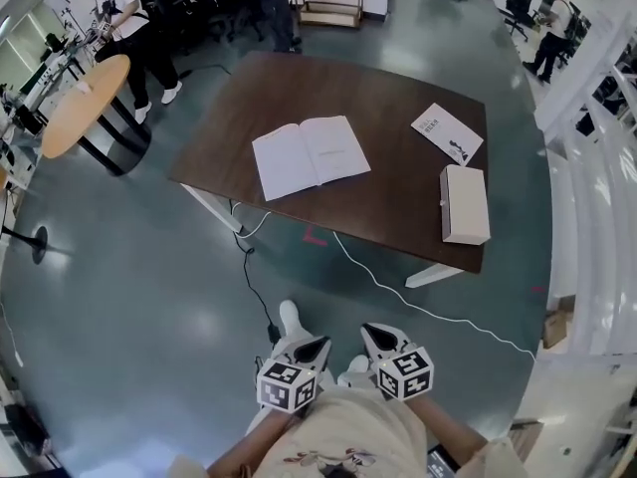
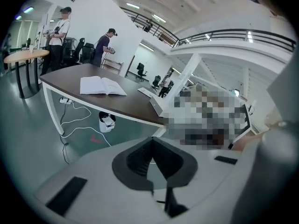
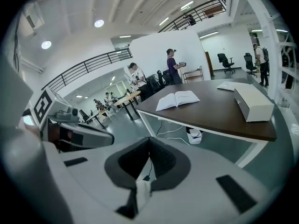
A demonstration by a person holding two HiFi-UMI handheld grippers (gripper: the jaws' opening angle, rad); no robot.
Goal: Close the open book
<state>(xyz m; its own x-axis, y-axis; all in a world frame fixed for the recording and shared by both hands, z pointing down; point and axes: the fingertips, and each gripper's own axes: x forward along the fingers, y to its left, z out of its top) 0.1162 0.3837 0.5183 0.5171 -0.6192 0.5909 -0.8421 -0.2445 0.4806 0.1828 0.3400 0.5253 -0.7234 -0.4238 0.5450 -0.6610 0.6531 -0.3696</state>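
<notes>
The open book (image 1: 310, 155) lies flat, white pages up, on the left part of the dark brown table (image 1: 398, 207). It also shows in the left gripper view as the book (image 2: 102, 86) and in the right gripper view as the book (image 3: 177, 100), far ahead of the jaws. My left gripper (image 1: 317, 349) and right gripper (image 1: 370, 335) hang side by side close to my body, well short of the table's near edge. Both point towards the table. The left gripper (image 2: 152, 141) and right gripper (image 3: 149, 140) have their jaws together with nothing between them.
A white box (image 1: 465, 204) sits at the table's right end, with a printed leaflet (image 1: 447, 133) behind it. A white cable (image 1: 398, 287) and a black one trail over the floor between me and the table. A round wooden table (image 1: 85, 103) and a standing person (image 1: 129, 28) are at the far left.
</notes>
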